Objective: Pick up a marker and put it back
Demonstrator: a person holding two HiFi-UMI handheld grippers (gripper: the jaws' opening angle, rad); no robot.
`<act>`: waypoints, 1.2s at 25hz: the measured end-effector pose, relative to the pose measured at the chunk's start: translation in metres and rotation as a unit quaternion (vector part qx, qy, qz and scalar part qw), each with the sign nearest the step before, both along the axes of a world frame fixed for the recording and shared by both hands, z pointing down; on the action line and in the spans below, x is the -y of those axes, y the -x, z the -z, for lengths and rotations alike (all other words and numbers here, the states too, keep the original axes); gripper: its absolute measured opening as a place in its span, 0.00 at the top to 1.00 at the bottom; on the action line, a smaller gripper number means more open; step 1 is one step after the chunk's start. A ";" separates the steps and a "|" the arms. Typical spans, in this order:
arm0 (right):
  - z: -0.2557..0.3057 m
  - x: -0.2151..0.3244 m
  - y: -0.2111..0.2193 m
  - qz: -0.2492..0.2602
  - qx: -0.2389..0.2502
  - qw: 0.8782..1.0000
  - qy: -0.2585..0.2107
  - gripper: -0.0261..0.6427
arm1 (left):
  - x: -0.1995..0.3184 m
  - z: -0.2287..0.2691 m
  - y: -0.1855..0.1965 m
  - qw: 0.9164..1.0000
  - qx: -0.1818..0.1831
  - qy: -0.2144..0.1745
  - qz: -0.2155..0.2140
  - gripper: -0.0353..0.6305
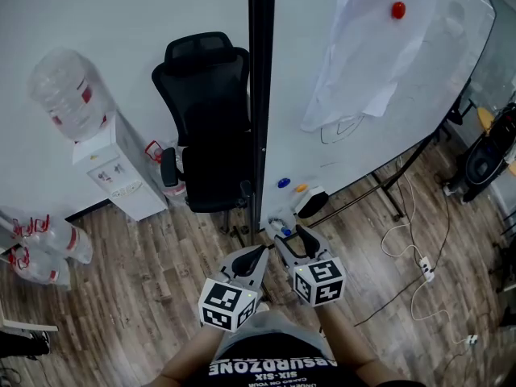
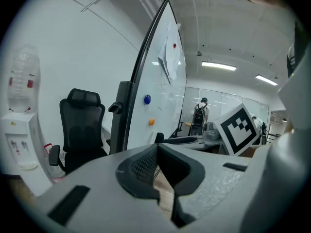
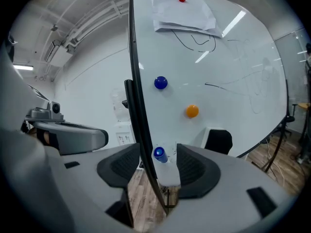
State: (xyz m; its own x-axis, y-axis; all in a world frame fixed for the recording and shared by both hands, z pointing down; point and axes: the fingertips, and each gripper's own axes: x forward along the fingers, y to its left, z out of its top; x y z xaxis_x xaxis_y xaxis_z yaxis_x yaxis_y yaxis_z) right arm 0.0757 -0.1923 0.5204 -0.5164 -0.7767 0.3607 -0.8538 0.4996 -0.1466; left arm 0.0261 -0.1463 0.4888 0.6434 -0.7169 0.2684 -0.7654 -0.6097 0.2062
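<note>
A marker (image 3: 160,155) with a blue cap and white body lies at the bottom edge of the whiteboard (image 3: 228,72), end-on in the right gripper view. My right gripper (image 3: 158,165) is open, with the marker and the board's dark frame edge between its jaws. The pads do not press on the marker. In the head view the right gripper (image 1: 293,238) reaches to the board's lower corner, where the marker (image 1: 285,231) shows as a small blue and white spot. My left gripper (image 1: 260,254) hangs beside it, shut and empty, its jaws (image 2: 158,154) meeting at the tips.
A black office chair (image 1: 208,119) stands left of the board frame, a water dispenser (image 1: 113,168) farther left. On the board are an eraser (image 1: 311,202), a blue magnet (image 1: 283,182), an orange magnet (image 1: 301,188) and a pinned paper (image 1: 363,47). Cables (image 1: 419,266) lie on the wooden floor at right.
</note>
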 end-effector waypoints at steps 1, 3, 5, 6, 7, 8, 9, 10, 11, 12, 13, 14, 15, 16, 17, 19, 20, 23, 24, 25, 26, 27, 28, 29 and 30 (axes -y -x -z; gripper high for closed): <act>-0.002 0.002 0.000 0.001 -0.003 1.000 0.001 0.64 | 0.001 -0.001 0.000 1.000 0.000 0.000 0.000 0.94; -0.005 0.004 0.002 0.002 -0.007 1.000 0.005 0.64 | 0.002 -0.001 0.001 1.000 0.000 0.001 0.001 0.94; -0.008 0.006 0.003 0.002 -0.010 1.000 0.006 0.65 | 0.003 -0.001 0.002 1.000 0.000 0.001 0.001 0.94; -0.009 0.008 0.004 0.002 -0.012 1.000 0.006 0.65 | 0.003 -0.001 0.003 1.000 0.000 0.001 0.002 0.94; -0.010 0.009 0.004 0.001 -0.015 1.000 0.005 0.66 | 0.003 -0.001 0.004 1.000 0.000 0.002 0.003 0.94; -0.011 0.010 0.004 -0.001 -0.018 1.000 0.004 0.67 | 0.004 -0.001 0.005 1.000 0.000 0.001 0.004 0.94; -0.012 0.012 0.004 -0.002 -0.020 1.000 0.003 0.68 | 0.004 -0.001 0.006 1.000 0.000 0.001 0.006 0.94; -0.013 0.013 0.004 -0.003 -0.022 1.000 0.003 0.70 | 0.004 -0.001 0.008 1.000 0.001 0.000 0.007 0.94; -0.015 0.014 0.005 -0.004 -0.025 1.000 0.004 0.71 | 0.005 0.000 0.009 1.000 0.001 0.000 0.007 0.94; -0.017 0.015 0.005 -0.003 -0.027 1.000 0.006 0.72 | 0.005 0.000 0.009 1.000 0.002 -0.001 0.008 0.94; -0.018 0.015 0.007 -0.001 -0.029 1.000 0.008 0.72 | 0.006 0.000 0.010 1.000 0.002 -0.002 0.009 0.94; -0.020 0.015 0.008 0.000 -0.032 0.999 0.009 0.73 | 0.006 0.001 0.011 1.000 0.002 -0.003 0.009 0.94; -0.021 0.015 0.008 0.000 -0.035 0.999 0.010 0.74 | 0.007 0.002 0.012 1.000 0.003 -0.004 0.010 0.94; -0.022 0.015 0.009 -0.001 -0.038 0.999 0.011 0.74 | 0.007 0.002 0.013 1.000 0.003 -0.004 0.011 0.94; -0.023 0.015 0.008 -0.004 -0.040 0.999 0.011 0.75 | 0.008 0.003 0.013 1.000 0.003 -0.005 0.011 0.94; -0.024 0.016 0.007 -0.009 -0.045 0.999 0.011 0.78 | 0.008 0.003 0.015 1.000 0.004 -0.007 0.013 0.94; -0.024 0.016 0.007 -0.011 -0.046 0.999 0.011 0.79 | 0.008 0.003 0.016 1.000 0.004 -0.007 0.013 0.94; -0.025 0.016 0.005 -0.016 -0.048 0.999 0.012 0.82 | 0.007 0.002 0.019 1.000 0.006 -0.005 0.015 0.94; -0.026 0.016 0.004 -0.017 -0.049 0.999 0.013 0.83 | 0.007 0.002 0.019 1.000 0.006 -0.005 0.015 0.94; -0.026 0.016 0.004 -0.018 -0.049 0.999 0.012 0.83 | 0.006 0.001 0.019 1.000 0.006 -0.005 0.015 0.94; -0.026 0.016 0.004 -0.017 -0.050 0.999 0.012 0.83 | 0.006 0.001 0.019 1.000 0.007 -0.005 0.015 0.94; -0.026 0.016 0.004 -0.017 -0.051 0.999 0.012 0.83 | 0.007 0.001 0.019 1.000 0.006 -0.006 0.015 0.94; -0.026 0.016 0.004 -0.016 -0.052 0.998 0.011 0.84 | 0.007 0.001 0.018 1.000 0.006 -0.006 0.015 0.94; -0.026 0.016 0.004 -0.015 -0.053 0.998 0.011 0.85 | 0.007 0.002 0.018 1.000 0.006 -0.007 0.014 0.94; -0.026 0.015 0.004 -0.013 -0.054 0.998 0.011 0.85 | 0.007 0.002 0.017 1.000 0.006 -0.007 0.014 0.94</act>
State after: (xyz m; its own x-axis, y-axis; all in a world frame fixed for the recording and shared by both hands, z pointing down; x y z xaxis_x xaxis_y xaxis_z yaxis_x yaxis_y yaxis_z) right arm 0.0716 -0.2078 0.5462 -0.4529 -0.7808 0.4304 -0.8783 0.4738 -0.0647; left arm 0.0089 -0.1536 0.4865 0.6206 -0.7379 0.2651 -0.7839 -0.5914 0.1889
